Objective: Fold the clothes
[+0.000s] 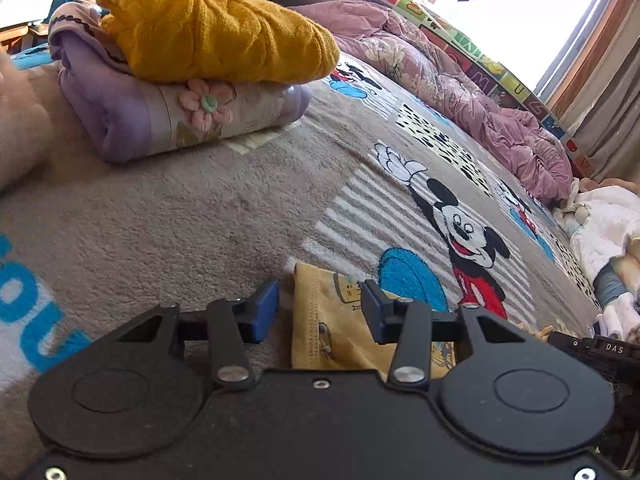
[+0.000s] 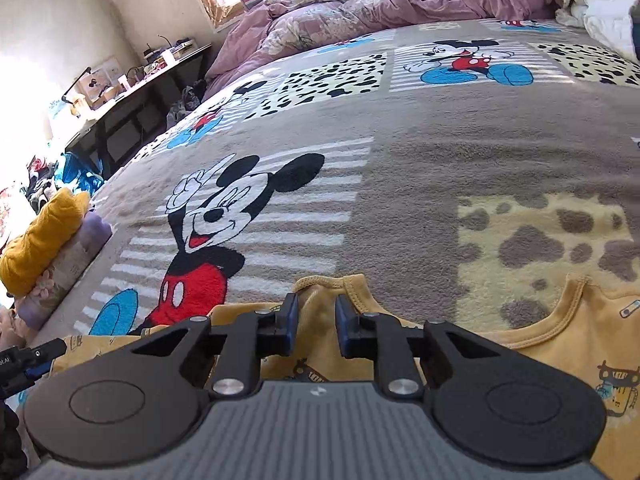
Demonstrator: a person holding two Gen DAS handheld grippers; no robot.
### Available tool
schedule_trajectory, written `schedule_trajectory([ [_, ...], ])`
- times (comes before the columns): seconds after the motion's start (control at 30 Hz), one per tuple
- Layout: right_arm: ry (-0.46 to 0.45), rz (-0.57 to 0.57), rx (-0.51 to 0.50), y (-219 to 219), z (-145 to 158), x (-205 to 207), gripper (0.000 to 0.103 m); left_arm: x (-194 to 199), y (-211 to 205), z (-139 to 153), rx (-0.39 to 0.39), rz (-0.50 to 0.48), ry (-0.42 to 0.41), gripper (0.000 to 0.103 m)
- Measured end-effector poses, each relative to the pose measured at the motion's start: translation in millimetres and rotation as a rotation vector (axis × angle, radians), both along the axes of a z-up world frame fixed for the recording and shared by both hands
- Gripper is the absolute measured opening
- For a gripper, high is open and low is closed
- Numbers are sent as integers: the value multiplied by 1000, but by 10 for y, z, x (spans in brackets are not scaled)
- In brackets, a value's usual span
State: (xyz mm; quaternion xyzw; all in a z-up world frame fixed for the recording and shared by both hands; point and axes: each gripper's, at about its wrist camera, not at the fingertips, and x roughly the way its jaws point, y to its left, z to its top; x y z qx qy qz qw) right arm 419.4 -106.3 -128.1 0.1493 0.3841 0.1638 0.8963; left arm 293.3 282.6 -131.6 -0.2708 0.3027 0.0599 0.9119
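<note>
We see a wide bed covered by a grey-brown plush blanket (image 2: 400, 168) with cartoon mouse pictures, blue letters and spotted cream squares. On it, close to us, lies a small yellow cotton garment with little cartoon prints (image 2: 560, 344); this is the thing to fold. It is spread flat at the near edge of the blanket, with its scooped neckline and a shoulder strap turned to the far side.

Our left gripper (image 1: 320, 308), black with blue pads, is low over one edge of the yellow garment. Its fingers (image 1: 266, 308) stand apart, with the stitched hem of the cloth lying between them, and the pads do not press on it.

Our right gripper (image 2: 316, 324) is over the strap part of the same garment. Its fingers (image 2: 290, 324) are nearer together, a narrow gap remains, and a fold of the yellow cloth rises in this gap. We cannot tell if the pads already pinch the cloth or only stand beside it.

To the left on the blanket is a folded lilac quilted cloth with a pink knitted flower (image 1: 168, 120), and a mustard-yellow knitted piece (image 1: 208, 32) rests on top of it. At the far side a crumpled mauve floral duvet (image 1: 460, 92) lies along a colourful letter-patterned panel (image 1: 492, 76) beside the window. A white bundle of cloth (image 1: 604, 224) is at the right end.
</note>
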Motion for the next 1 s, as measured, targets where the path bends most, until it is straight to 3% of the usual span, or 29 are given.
schedule_trajectory([
  [0.03,11,-13,11,-4,-20,17,22,14,-3,-4,5,-2,1,32],
  [0.07,23,-24,21,-7,-45,29,22,-19,12,4,4,14,1,8],
  [0.2,28,-54,22,15,-107,57,18,-299,71,146,15,98,-38,8],
  [0.27,24,-73,37,2,-124,64,17,-298,45,67,48,74,0,8],
  [0.37,22,-88,25,32,-148,69,15,-204,80,-15,34,58,18,11],
  [0.63,-61,-139,74,-90,66,-73,21,-263,166,6,-6,78,6,12],
  [0.7,-44,-90,52,-59,68,-101,21,-281,165,6,-8,76,5,12],
  [0.8,6,-39,-59,80,-65,-49,21,-307,184,1,-20,76,2,11],
  [0.87,-4,-46,-70,121,-123,2,15,-333,187,12,-22,78,-3,11],
  [1.0,-31,-37,-155,253,-54,11,14,-355,208,-4,-46,81,3,11],
])
